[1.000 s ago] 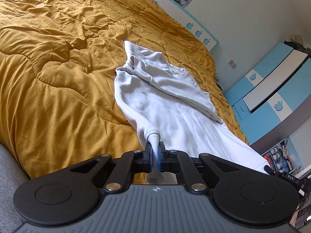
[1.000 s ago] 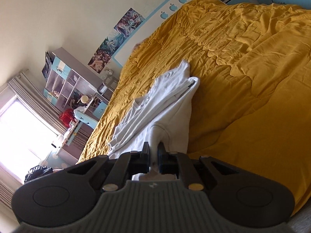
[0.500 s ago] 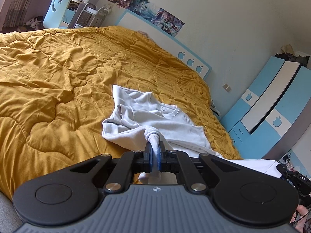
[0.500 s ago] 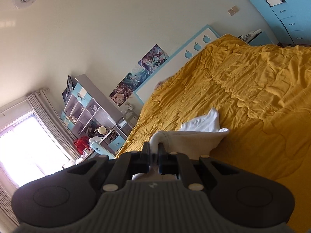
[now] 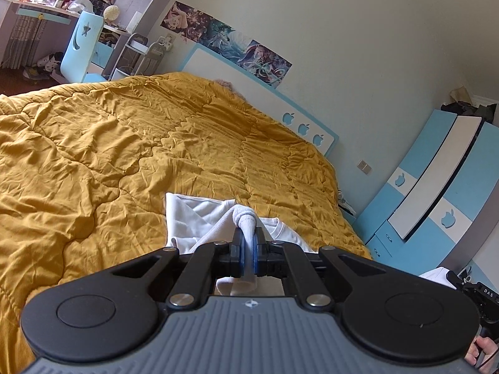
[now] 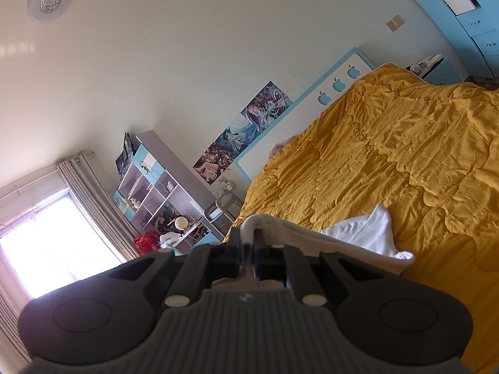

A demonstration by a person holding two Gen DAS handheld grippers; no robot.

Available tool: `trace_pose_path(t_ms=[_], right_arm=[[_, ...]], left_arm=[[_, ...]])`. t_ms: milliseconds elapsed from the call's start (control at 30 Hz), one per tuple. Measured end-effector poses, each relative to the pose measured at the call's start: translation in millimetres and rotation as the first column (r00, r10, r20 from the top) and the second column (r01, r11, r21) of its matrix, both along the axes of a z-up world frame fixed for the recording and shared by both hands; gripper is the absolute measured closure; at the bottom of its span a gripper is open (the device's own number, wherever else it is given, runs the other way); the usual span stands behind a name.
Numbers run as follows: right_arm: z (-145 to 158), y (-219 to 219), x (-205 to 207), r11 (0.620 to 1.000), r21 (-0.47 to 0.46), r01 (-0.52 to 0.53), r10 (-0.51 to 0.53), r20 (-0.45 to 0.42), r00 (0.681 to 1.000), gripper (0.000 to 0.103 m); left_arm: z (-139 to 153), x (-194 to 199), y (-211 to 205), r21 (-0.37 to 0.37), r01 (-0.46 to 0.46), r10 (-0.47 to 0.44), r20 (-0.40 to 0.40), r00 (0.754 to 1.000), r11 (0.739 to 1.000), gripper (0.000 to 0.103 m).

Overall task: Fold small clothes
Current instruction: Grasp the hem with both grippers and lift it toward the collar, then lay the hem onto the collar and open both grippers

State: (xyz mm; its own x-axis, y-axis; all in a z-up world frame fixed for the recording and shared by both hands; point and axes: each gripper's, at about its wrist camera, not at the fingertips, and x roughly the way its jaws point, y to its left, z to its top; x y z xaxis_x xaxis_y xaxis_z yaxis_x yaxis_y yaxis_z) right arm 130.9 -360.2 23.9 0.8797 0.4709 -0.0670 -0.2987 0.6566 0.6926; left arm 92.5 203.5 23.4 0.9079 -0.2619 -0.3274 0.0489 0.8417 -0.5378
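Both grippers clamped shut on the shirt point(image 5: 199, 218), each pinching a bunched bit of hem or edge. Left gripper point(image 5: 247, 251) low centre of its frame, a rolled nub of white cloth poking up between the blue fingers point(image 5: 238, 249), rest of the shirt trailing past them onto the bed point(image 5: 124, 143). Right gripper point(image 6: 248, 249) same deal, cream edge draped over the fingertips, a white sleeve or corner lying lower right on the yellow quilt. Biggest risk, probably: thin pinch on a thick rolled seam, so a quick tug could slip the fabric out of one side and dump the fold crooked. Uneven height between the two hands would also skew the crease. Loose part dragging over the rumpled quilt could bunch or flip the sleeve under, hard to flatten afterwards. Can't tell how much cloth sits behind the fingers, mostly hidden by the gripper bodies. Shirt partly lifted, partly on the bed, centre to lower middle of both views.
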Motion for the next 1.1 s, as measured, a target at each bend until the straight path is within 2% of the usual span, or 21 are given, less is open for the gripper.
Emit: trace_pose_path(t_ms=[167,333,467,567,633,767,833,1000,1033,1100], right_arm=[[5,-1,53,1.0,0.024,0.02,-0.019,-0.027,0.999,0.101],[3,-1,123,0.999,0.009,0.036,-0.035,-0.097,0.995,0.101],[-3,4,183,0.999,-0.03,0.041,-0.046,-0.153,0.987,0.101],[-15,9,229,0.998,-0.05,0.042,-0.052,-0.215,0.975,0.101],[-26,13,258,0.997,-0.069,0.035,-0.051,-0.25,0.967,0.101],[-49,17,302,0.992,-0.112,0.056,-0.087,-0.296,0.951,0.101],[-57,21,321,0.977,-0.199,0.075,-0.128,-0.269,0.955,0.101],[-83,30,365,0.969,-0.231,0.084,-0.151,-0.289,0.945,0.101],[-88,34,377,0.966,-0.241,0.092,-0.163,-0.297,0.941,0.101],[-95,42,399,0.953,-0.281,0.116,-0.204,-0.309,0.929,0.1]], left_arm=[[8,46,1,-0.008,-0.037,0.037,0.006,0.999,0.999,0.098],[3,113,2,-0.012,-0.056,0.055,-0.063,0.997,0.998,0.098],[-13,169,0,0.068,-0.045,0.053,-0.121,0.991,0.997,0.098],[-29,203,4,0.076,-0.029,0.041,-0.157,0.987,0.997,0.098],[-40,224,7,0.075,0.011,0.002,-0.161,0.987,0.997,0.098],[-57,261,9,0.148,0.075,-0.044,-0.2,0.979,0.986,0.098],[-65,276,15,0.133,0.09,-0.06,-0.213,0.975,0.987,0.098],[-84,313,24,0.1,0.1,-0.068,-0.289,0.955,0.99,0.098],[-88,320,26,0.085,0.092,-0.061,-0.31,0.949,0.992,0.098],[-102,340,35,0.029,0.018,-0.006,-0.374,0.928,0.999,0.093]])
